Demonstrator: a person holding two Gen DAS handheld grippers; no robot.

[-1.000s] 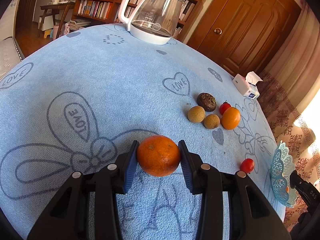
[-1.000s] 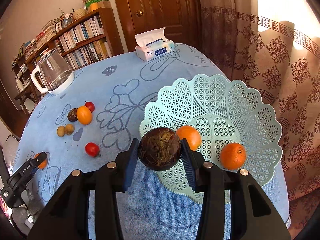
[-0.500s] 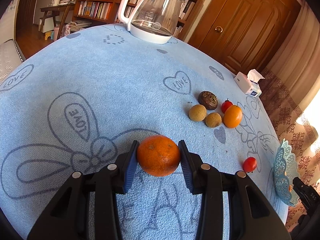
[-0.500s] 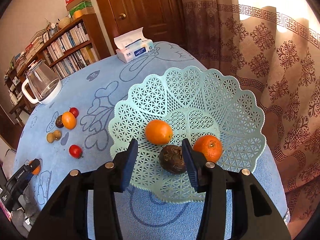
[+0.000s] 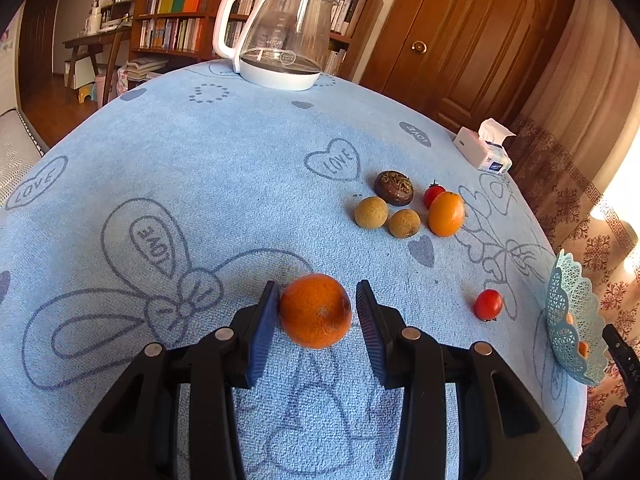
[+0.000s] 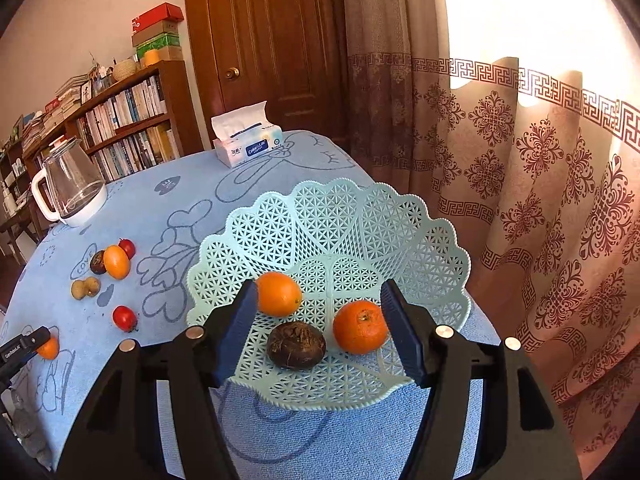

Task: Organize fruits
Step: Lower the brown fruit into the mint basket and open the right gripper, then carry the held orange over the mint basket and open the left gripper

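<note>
Sorting fruit around the basket (image 6: 432, 240)

Right gripper (image 6: 326, 332) is hovering with jaws spread over the dark fruit (image 6: 296, 345) inside; left gripper (image 5: 316, 312), jaws parted, is bracketing a tangerine (image 5: 315, 310) well apart from it.

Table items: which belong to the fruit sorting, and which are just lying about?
Job:
- basket, holding two oranges and a dark fruit
- orange between the left gripper fingers
- loose fruit cluster
- lone tomato
- right gripper, open over the basket

Lying about:
- glass kettle
- tissue box
</note>
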